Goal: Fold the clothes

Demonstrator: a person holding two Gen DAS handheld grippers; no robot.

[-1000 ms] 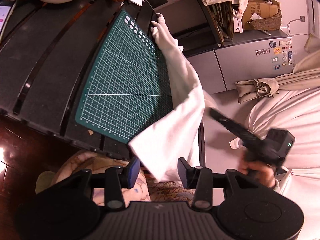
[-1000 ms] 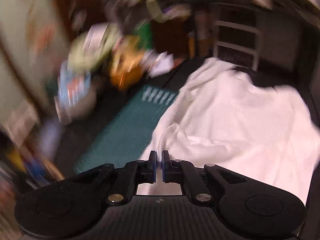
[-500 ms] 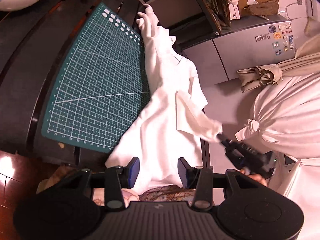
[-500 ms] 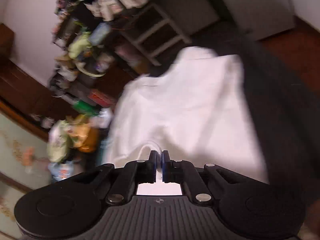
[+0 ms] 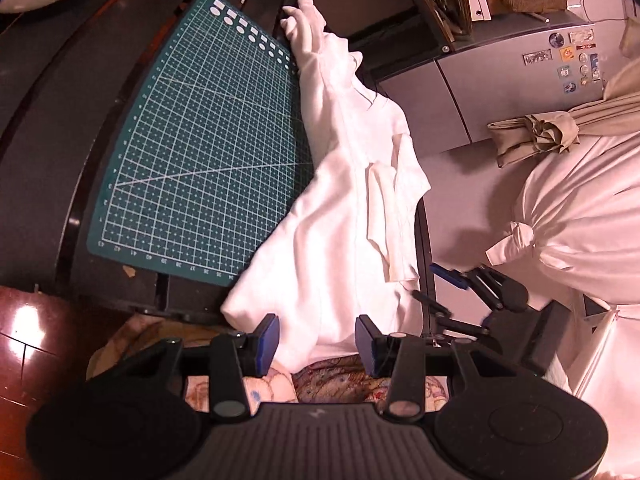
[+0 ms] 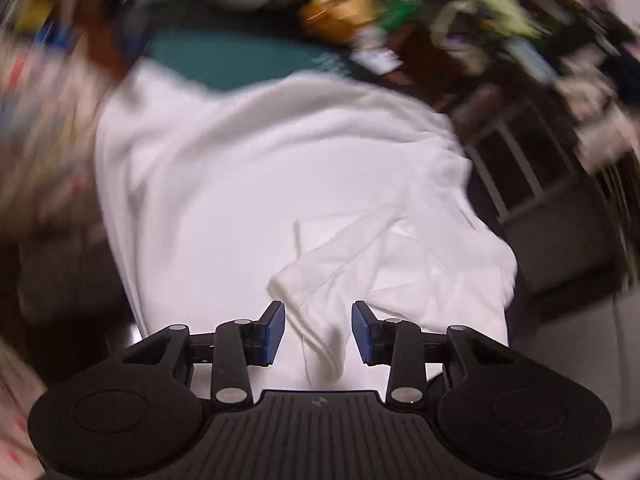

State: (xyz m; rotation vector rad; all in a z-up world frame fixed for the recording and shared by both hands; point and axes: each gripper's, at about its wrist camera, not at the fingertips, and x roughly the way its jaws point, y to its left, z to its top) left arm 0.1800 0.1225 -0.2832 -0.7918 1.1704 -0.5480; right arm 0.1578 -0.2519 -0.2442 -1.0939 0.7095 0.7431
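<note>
A white shirt point(image 5: 340, 208) lies along the right side of the dark table, partly over the green cutting mat point(image 5: 200, 152), its near hem hanging off the table edge. One sleeve point(image 5: 390, 220) is folded onto the body. My left gripper point(image 5: 316, 340) is open, its jaws either side of the hanging hem, holding nothing. My right gripper point(image 6: 318, 328) is open just in front of the folded sleeve point(image 6: 340, 280) on the shirt point(image 6: 240, 184). The right gripper also shows in the left wrist view point(image 5: 468, 292), beside the table's right edge.
The dark table point(image 5: 52, 128) carries the mat; its near edge is just beyond my left fingers. A grey cabinet point(image 5: 500, 80) and a tied white bundle point(image 5: 580, 216) stand to the right. Cluttered shelves point(image 6: 520, 40) lie blurred behind the table.
My right gripper carried the sleeve over onto the shirt body, then opened and let it go. The shirt now lies flatter on the table. My left gripper stayed open.
</note>
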